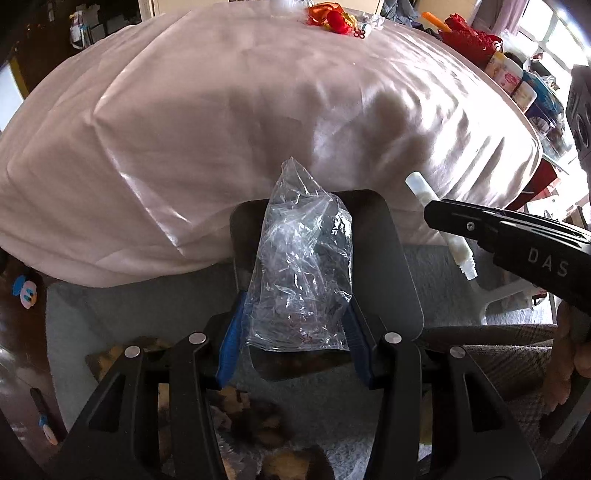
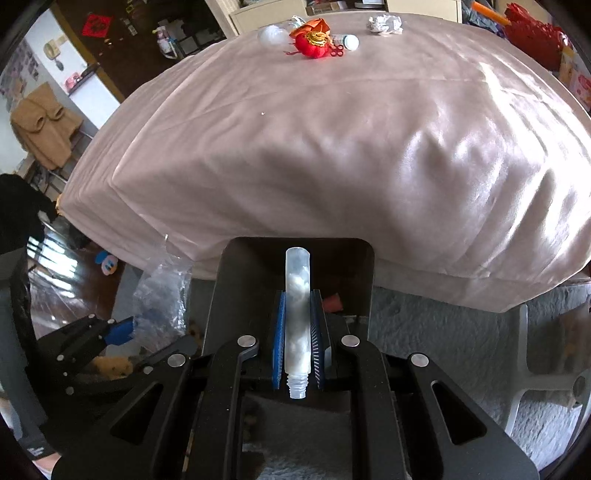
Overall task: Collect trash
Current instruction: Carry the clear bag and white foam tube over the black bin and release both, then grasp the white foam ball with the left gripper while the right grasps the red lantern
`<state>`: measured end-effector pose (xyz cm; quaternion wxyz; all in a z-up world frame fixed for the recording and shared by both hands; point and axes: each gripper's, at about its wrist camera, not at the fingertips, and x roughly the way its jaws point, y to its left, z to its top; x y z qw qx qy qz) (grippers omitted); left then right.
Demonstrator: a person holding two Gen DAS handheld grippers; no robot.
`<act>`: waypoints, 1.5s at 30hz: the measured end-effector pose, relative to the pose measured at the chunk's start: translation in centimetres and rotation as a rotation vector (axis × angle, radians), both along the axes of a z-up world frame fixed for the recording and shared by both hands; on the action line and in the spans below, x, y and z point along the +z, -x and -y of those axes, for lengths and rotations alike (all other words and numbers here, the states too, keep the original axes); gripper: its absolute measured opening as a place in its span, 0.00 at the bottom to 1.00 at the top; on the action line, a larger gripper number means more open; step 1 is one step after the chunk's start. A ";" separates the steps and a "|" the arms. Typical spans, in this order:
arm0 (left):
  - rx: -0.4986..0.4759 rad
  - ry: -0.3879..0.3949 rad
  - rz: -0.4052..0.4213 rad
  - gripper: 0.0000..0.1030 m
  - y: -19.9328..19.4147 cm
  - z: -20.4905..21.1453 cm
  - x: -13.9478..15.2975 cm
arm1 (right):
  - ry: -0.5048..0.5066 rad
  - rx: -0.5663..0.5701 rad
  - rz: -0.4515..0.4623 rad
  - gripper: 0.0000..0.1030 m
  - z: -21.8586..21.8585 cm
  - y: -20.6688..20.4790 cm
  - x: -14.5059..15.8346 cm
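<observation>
My left gripper (image 1: 295, 317) is shut on a crumpled clear plastic bag (image 1: 299, 266), which stands up between the blue pads. My right gripper (image 2: 298, 325) is shut on a slim translucent white tube (image 2: 297, 314), threaded neck toward the camera. Both hang just off the near edge of a table under a pinkish cloth (image 2: 351, 147), over a dark round-cornered container (image 2: 240, 280) with something red inside. The left wrist view shows the right gripper (image 1: 443, 218) and its tube (image 1: 421, 192) at the right. At the table's far end lie a red ornament (image 2: 314, 42), crumpled foil (image 2: 384, 24) and a small bottle (image 2: 349, 40).
A grey fuzzy rug (image 1: 110, 314) covers the floor below. A white chair base (image 2: 524, 350) stands at the right and a cartoon duck toy (image 2: 107, 262) lies at the left. Cans and red decorations (image 1: 509, 77) crowd the far right beyond the table.
</observation>
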<state>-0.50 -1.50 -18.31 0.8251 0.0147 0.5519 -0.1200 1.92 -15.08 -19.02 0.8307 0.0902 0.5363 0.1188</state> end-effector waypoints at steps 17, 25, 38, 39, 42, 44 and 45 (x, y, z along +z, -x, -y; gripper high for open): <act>-0.009 0.003 -0.028 0.66 -0.5 0.7 -1.4 | 0.015 -0.037 -0.025 0.19 0.2 -0.5 -0.5; -0.005 -0.011 -0.025 0.79 -0.6 0.4 -1.2 | 0.008 -0.071 -0.009 0.62 1.1 -0.4 0.0; 0.024 0.014 0.031 0.85 -1.0 -0.4 1.4 | -0.051 -0.131 0.100 0.82 2.5 -0.4 3.4; 0.028 0.013 0.038 0.86 -1.2 -0.5 1.8 | -0.051 -0.140 0.112 0.82 2.7 -0.6 3.9; 0.033 -0.003 0.047 0.86 -2.6 -0.6 2.7 | -0.039 -0.163 0.148 0.82 3.3 -1.2 5.2; 0.045 -0.020 0.065 0.86 -3.8 -0.9 3.6 | -0.027 -0.182 0.169 0.82 4.2 -2.1 6.1; 0.051 -0.027 0.082 0.86 -4.5 -1.0 4.4 | -0.020 -0.191 0.177 0.82 4.6 -2.6 6.6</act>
